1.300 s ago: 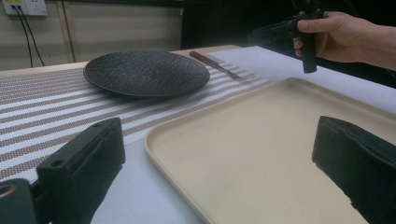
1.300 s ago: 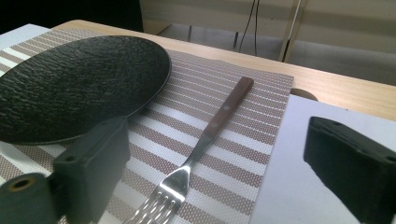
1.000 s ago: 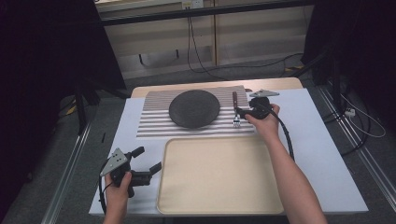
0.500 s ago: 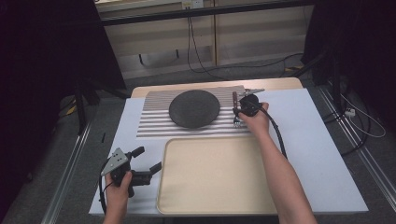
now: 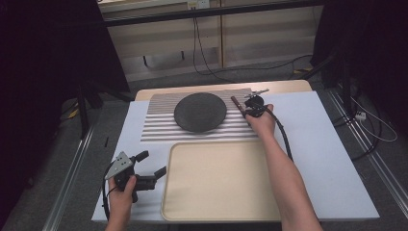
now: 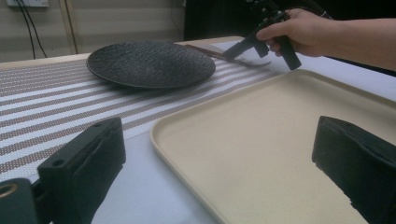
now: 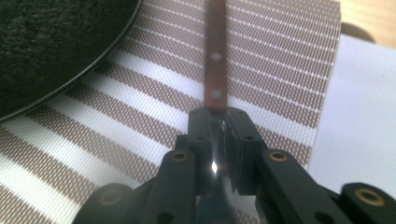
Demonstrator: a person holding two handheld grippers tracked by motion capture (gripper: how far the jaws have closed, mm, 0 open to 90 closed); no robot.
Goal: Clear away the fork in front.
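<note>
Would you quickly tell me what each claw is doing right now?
Left claw: open, holding nothing, beside the tray.
Right claw: just closed on the metal part of the wooden-handled utensil.

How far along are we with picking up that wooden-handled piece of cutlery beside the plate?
Done: the right gripper has just closed on the metal part of the cutlery, which lies on the striped mat beside the dark plate. In hand: that grip. Left: lifting it; the beige tray holds nothing, and the left gripper waits open.
</note>
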